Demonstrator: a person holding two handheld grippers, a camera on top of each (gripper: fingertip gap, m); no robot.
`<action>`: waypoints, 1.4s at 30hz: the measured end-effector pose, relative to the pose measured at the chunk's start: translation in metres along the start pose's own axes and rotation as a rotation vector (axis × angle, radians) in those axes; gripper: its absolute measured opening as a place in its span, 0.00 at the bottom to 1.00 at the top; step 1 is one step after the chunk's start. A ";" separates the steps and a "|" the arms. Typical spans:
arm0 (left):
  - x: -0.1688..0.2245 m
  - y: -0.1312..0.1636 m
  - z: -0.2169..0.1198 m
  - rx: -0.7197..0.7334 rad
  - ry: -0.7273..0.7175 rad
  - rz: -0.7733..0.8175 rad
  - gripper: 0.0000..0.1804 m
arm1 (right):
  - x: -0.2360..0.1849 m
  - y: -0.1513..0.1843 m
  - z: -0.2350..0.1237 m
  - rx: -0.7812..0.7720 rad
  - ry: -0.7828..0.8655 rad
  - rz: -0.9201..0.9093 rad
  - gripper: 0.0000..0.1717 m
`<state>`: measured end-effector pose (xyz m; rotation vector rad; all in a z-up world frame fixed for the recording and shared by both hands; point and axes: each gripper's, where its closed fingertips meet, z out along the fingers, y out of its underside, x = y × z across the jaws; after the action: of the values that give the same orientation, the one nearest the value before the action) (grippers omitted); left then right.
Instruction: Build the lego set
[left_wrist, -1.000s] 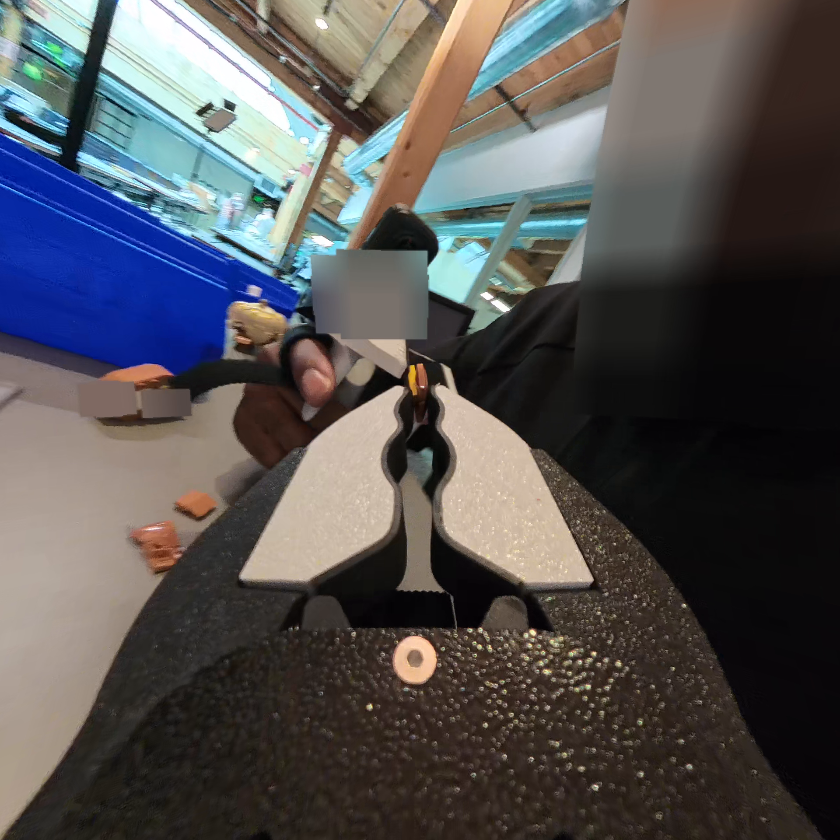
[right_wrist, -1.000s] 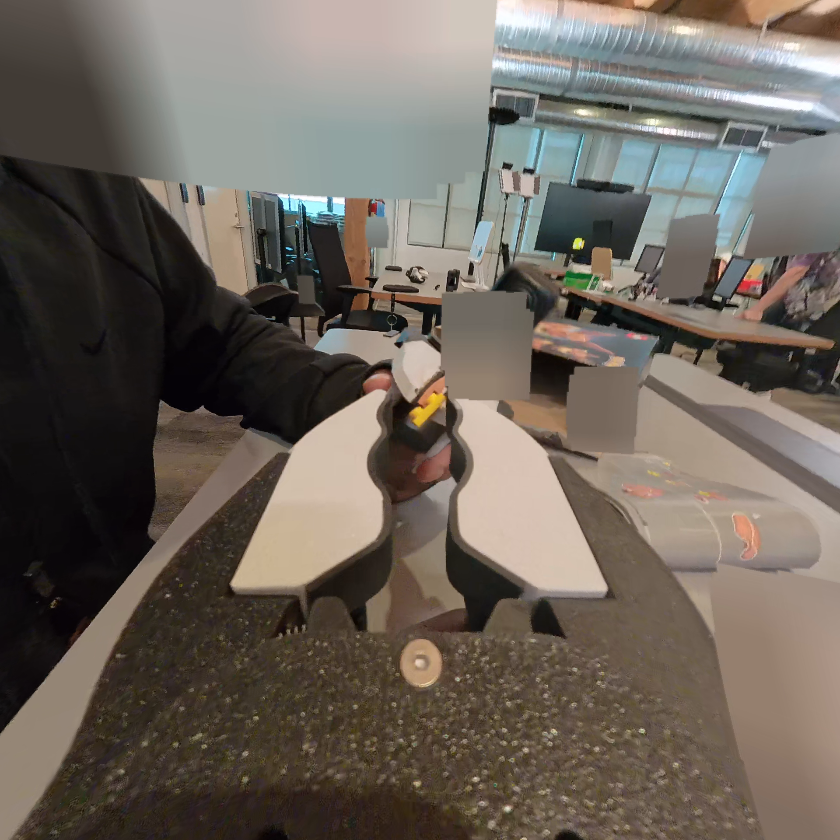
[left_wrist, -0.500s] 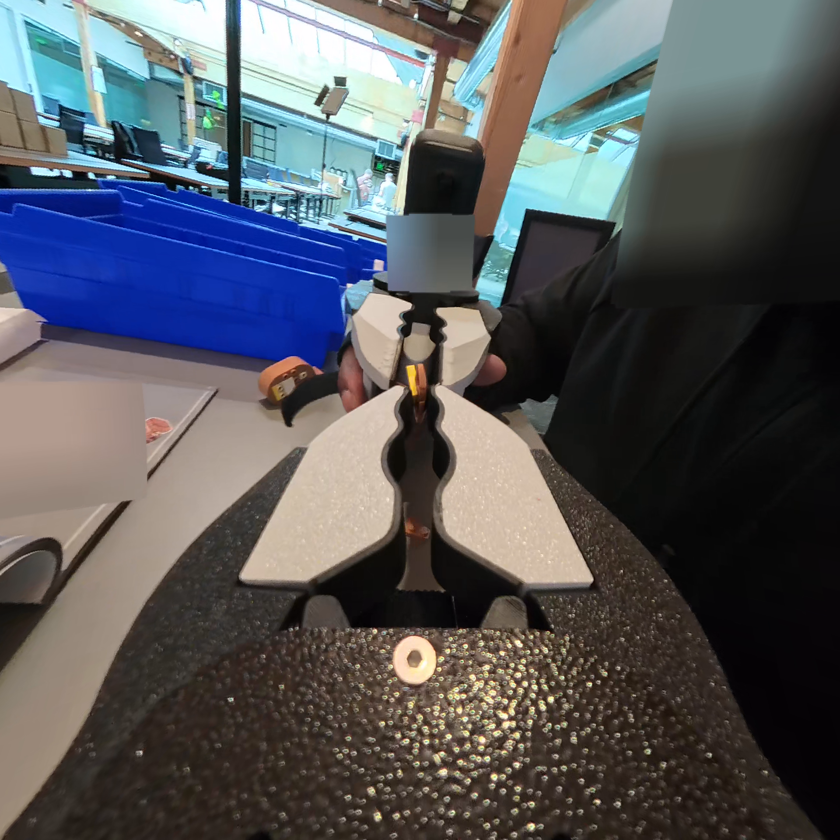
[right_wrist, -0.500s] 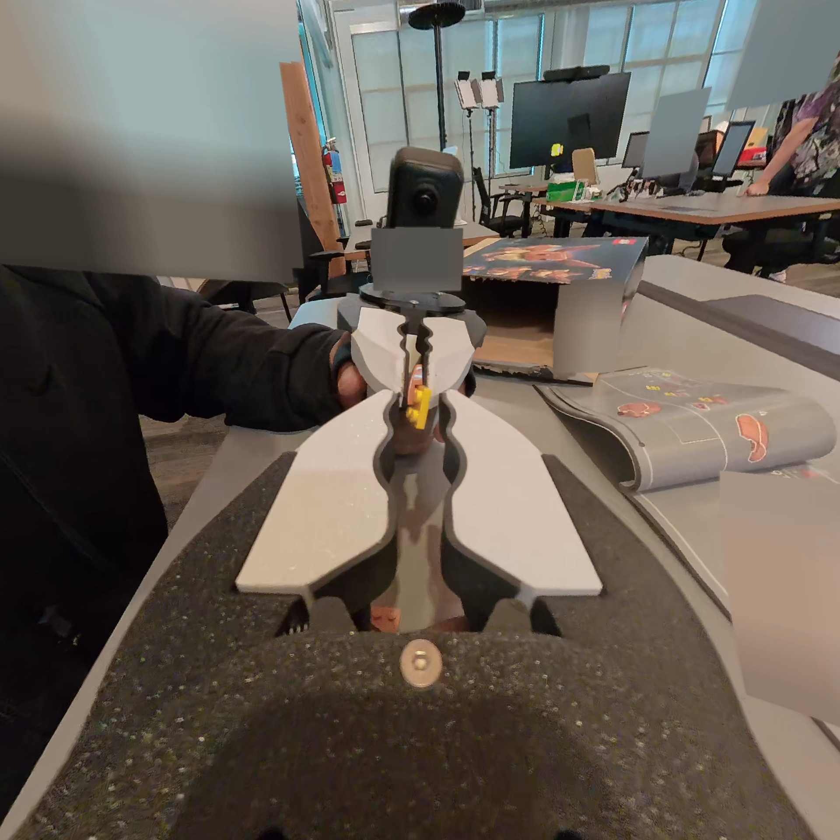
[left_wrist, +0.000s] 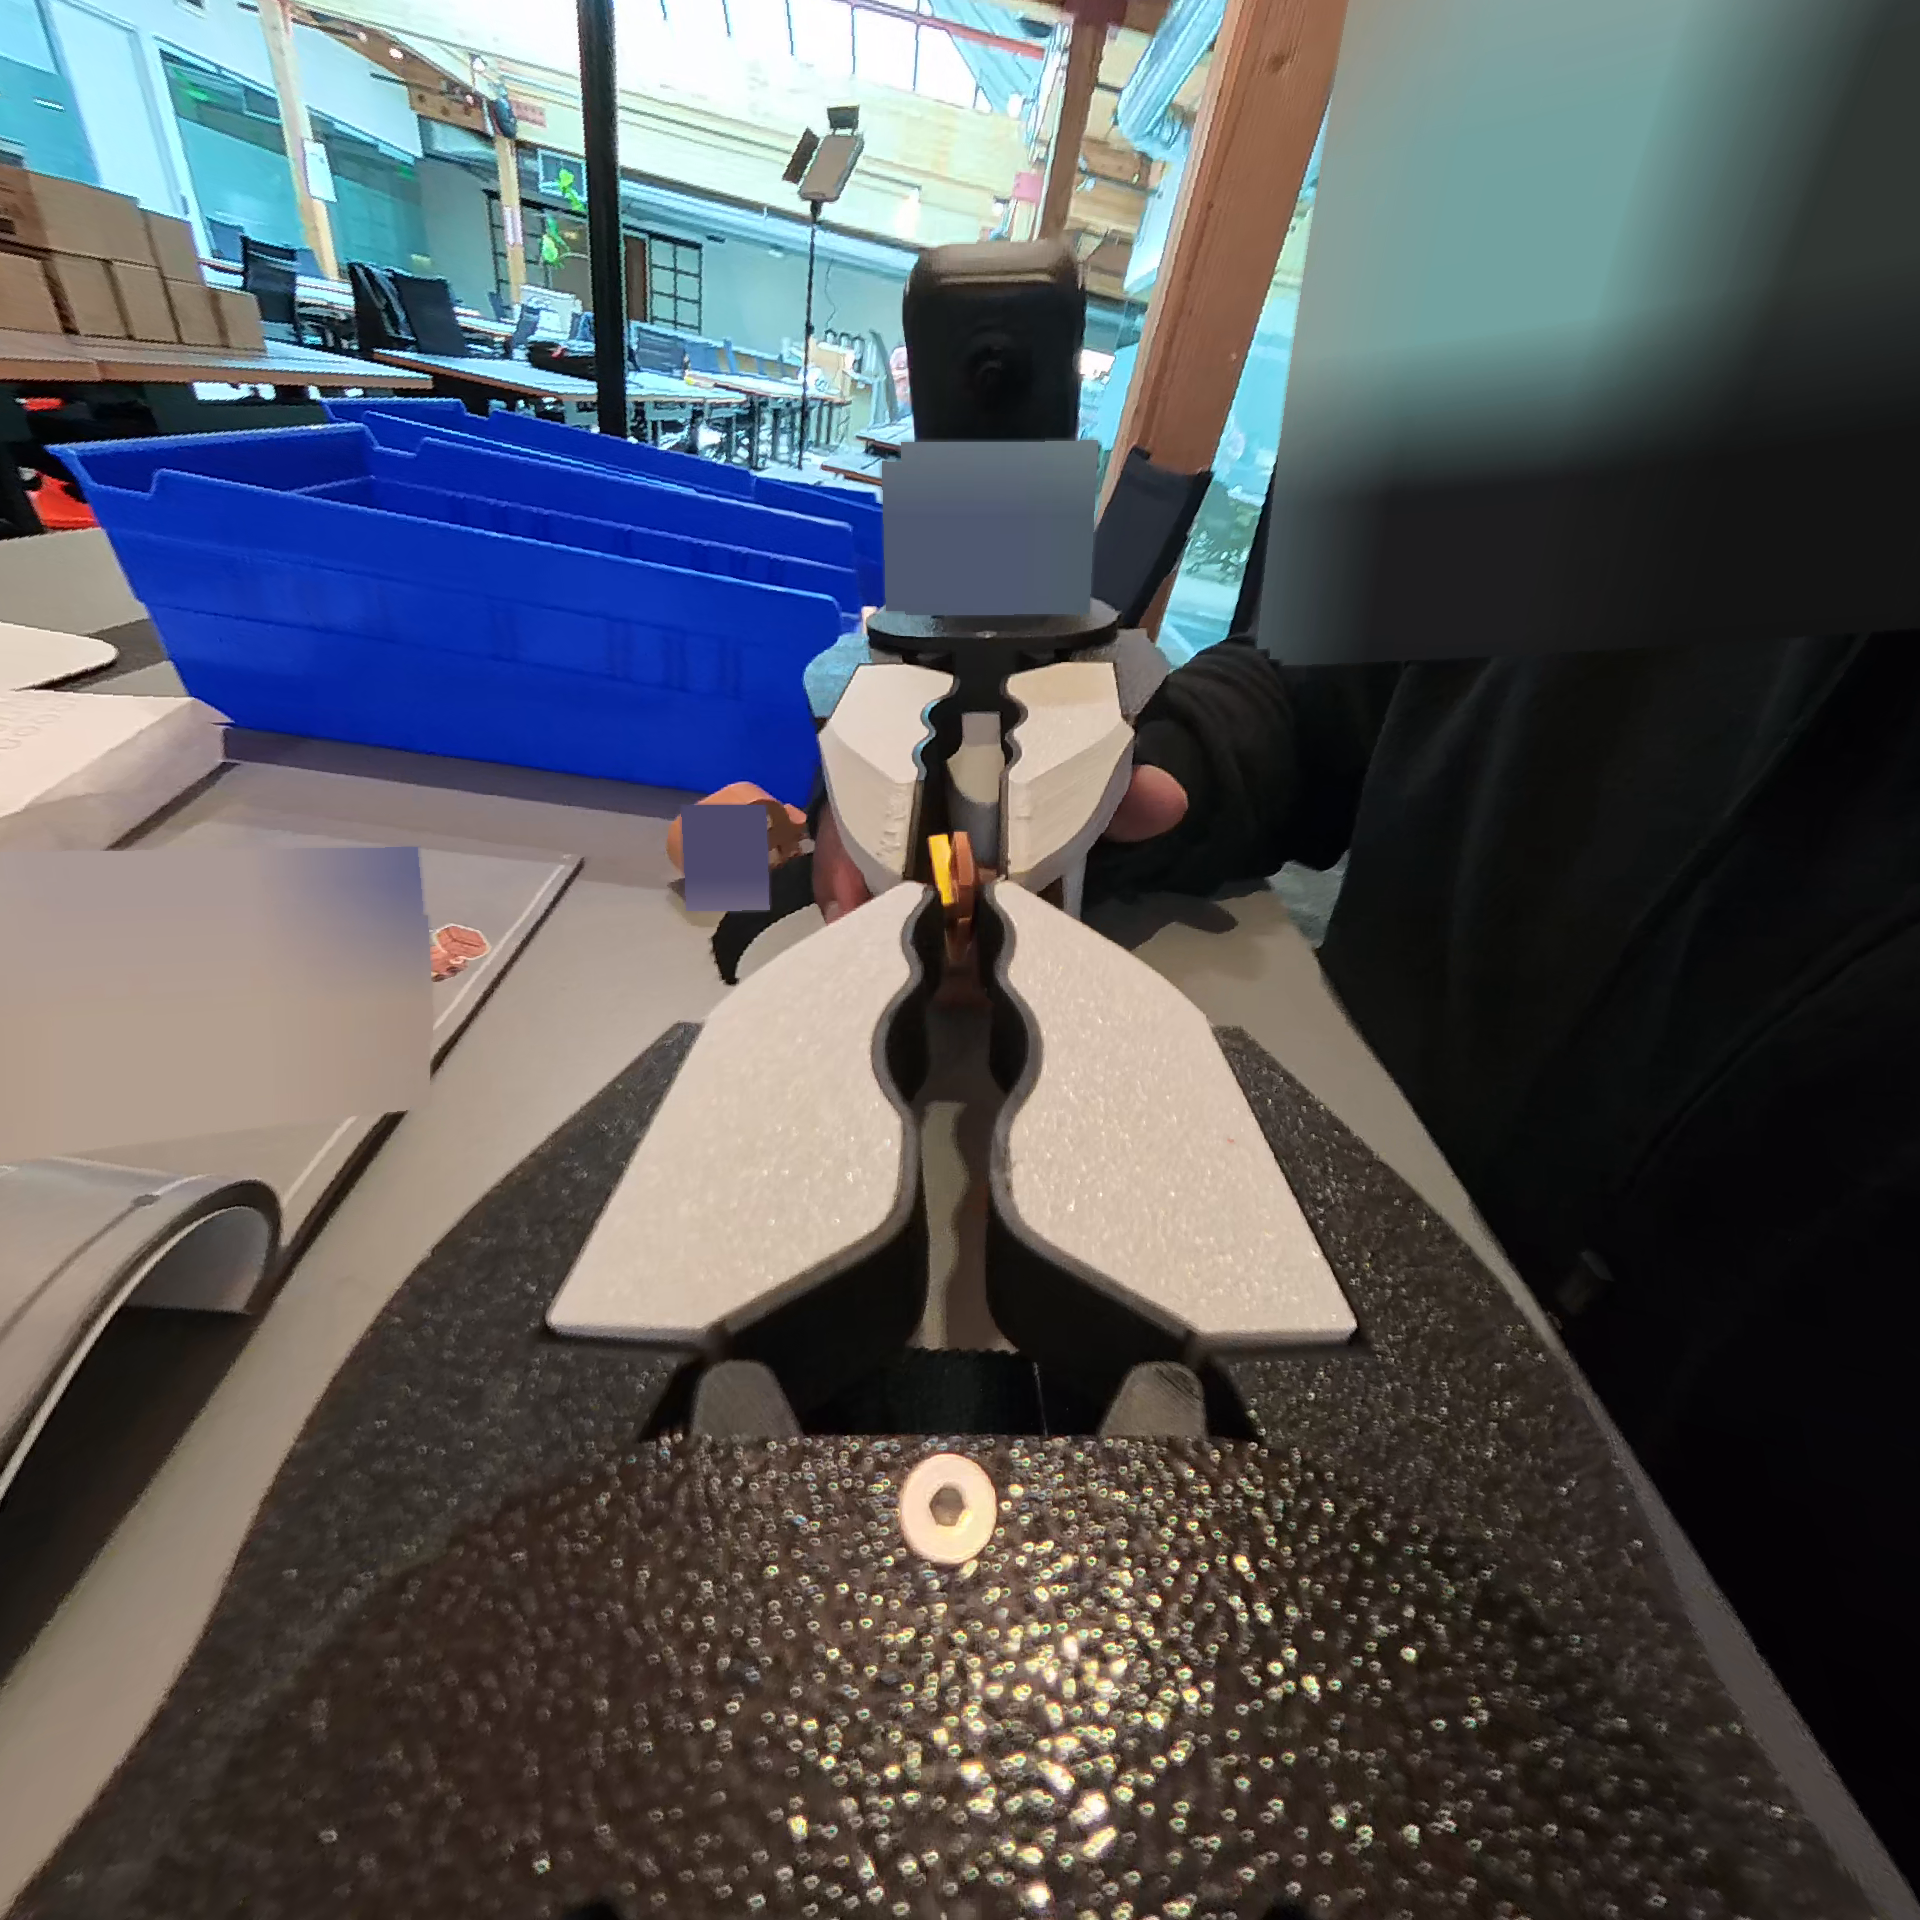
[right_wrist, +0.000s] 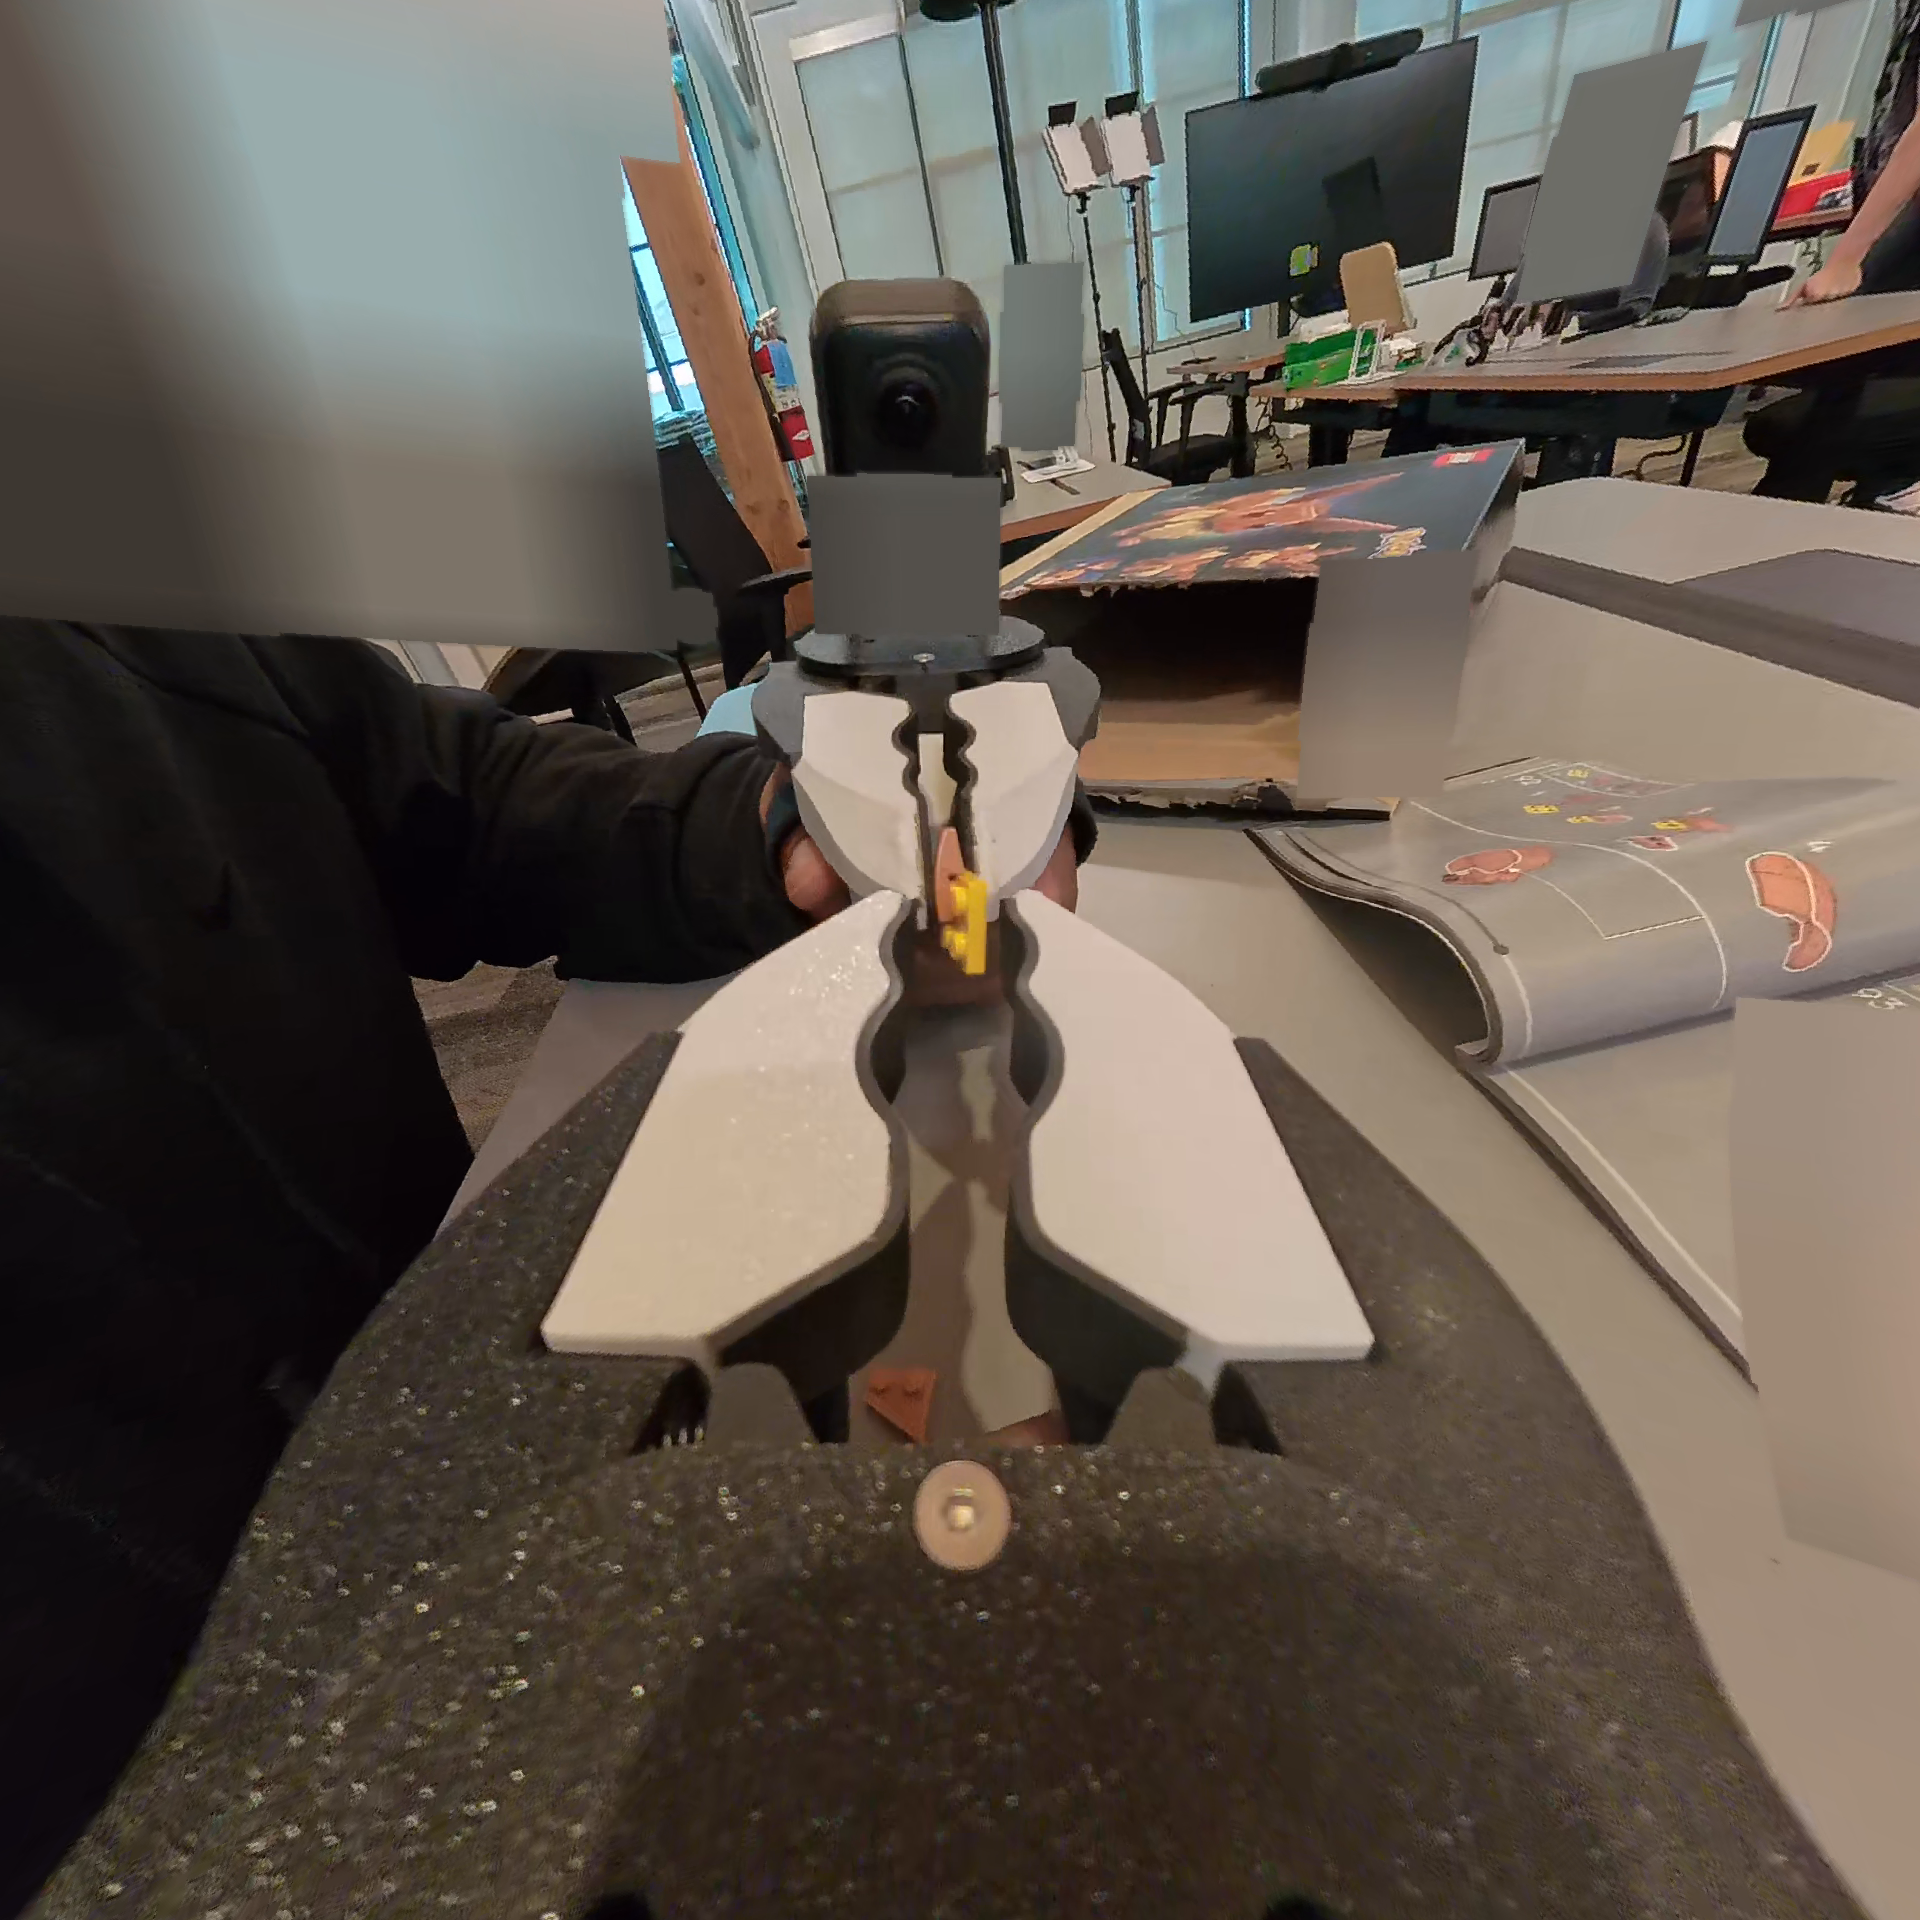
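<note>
A grey bench (right_wrist: 1226, 935) stands in an open office with desks, monitors, light stands and timber posts. Blue bins (left_wrist: 468, 613) line its far side; their insides are hidden. A torn cardboard box (right_wrist: 1205, 665) lies open on its side, nothing visible inside, next to an open booklet (right_wrist: 1621, 914). The two grippers meet tip to tip above the bench. The left gripper (left_wrist: 954, 902) is narrowly closed on a brown brick piece (left_wrist: 962, 883), which carries a yellow plate (right_wrist: 966, 920). The right gripper (right_wrist: 956, 914) is narrowly closed around that plate; its pad contact is unclear.
</note>
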<state>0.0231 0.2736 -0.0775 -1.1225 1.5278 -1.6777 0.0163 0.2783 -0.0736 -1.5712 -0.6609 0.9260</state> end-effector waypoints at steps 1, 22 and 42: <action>0.000 0.001 0.000 -0.008 -0.005 0.010 0.03 | 0.000 0.000 0.000 -0.002 -0.001 -0.001 0.08; -0.001 0.003 0.002 -0.031 -0.030 0.055 0.03 | 0.000 0.001 0.001 -0.041 0.031 -0.072 0.08; -0.002 0.002 0.006 -0.022 -0.042 0.116 0.03 | -0.003 0.002 -0.001 -0.090 0.044 -0.166 0.08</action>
<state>0.0296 0.2723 -0.0804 -1.0525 1.5582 -1.5544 0.0154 0.2753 -0.0752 -1.5850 -0.7981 0.7460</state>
